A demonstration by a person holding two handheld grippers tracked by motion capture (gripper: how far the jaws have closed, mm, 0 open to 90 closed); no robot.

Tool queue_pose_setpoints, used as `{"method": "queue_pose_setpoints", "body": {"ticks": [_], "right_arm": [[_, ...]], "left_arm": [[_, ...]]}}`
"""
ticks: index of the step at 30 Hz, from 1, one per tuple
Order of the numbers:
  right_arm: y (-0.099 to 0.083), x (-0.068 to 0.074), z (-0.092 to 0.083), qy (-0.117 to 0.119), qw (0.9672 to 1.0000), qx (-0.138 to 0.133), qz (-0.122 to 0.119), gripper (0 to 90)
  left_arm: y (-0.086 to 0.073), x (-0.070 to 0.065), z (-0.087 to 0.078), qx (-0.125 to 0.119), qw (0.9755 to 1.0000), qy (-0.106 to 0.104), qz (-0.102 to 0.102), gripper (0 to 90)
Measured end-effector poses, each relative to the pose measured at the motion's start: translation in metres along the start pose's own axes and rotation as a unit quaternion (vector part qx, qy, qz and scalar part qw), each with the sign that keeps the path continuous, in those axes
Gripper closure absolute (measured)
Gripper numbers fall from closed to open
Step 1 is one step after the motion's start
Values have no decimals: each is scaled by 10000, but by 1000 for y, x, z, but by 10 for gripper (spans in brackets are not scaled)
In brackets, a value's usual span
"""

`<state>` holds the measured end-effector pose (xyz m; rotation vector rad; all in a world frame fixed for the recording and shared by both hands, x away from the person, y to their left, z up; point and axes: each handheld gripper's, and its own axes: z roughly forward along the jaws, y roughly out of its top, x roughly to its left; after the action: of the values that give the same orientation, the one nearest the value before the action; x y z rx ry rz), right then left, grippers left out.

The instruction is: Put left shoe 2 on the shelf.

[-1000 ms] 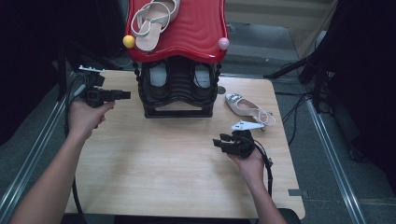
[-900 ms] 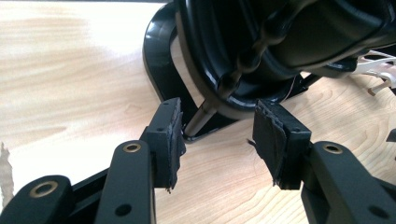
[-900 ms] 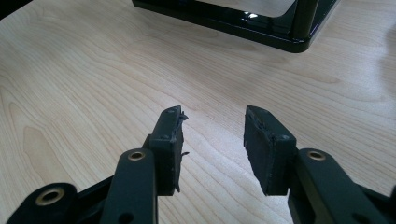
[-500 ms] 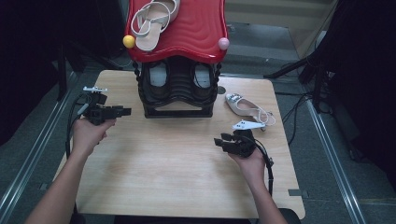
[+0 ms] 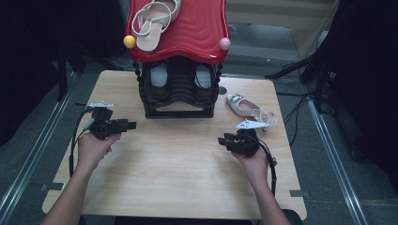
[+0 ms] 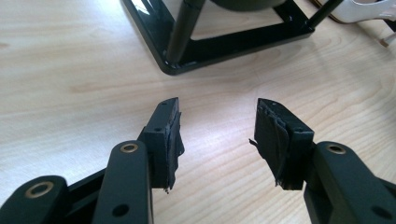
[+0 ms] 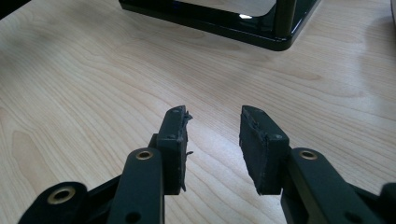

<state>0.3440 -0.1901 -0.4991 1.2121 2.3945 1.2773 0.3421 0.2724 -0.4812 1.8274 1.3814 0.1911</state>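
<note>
Lowered toward the surface since earlier, the left hand-held gripper is held open and empty; the right hand-held gripper, just narrowed, grips nothing; the white sandal is left far right beside the rack, probably for shelving.

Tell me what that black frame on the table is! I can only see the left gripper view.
Observer: It is the foot of a black shoe rack, which carries a red wavy top.
Operator: Is anything up on top?
Observer: Yes, a white strappy sandal lies on the red top.
Operator: And the white bit in my top corner?
Observer: That is a white heeled shoe lying on the table, to the right of the rack.
</note>
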Motion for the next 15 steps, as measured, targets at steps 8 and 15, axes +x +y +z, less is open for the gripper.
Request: {"method": "queue_pose_setpoints", "body": {"ticks": [8,15], "right_arm": [[0,-5,0,-115,9999,55,34,713],[1,-13,1,-18,9998,135,176,886]], "left_arm": [[-15,-2,5,113,9999,-60,11,503],[-21,-4,7,118,9998,-110,119,502]]}}
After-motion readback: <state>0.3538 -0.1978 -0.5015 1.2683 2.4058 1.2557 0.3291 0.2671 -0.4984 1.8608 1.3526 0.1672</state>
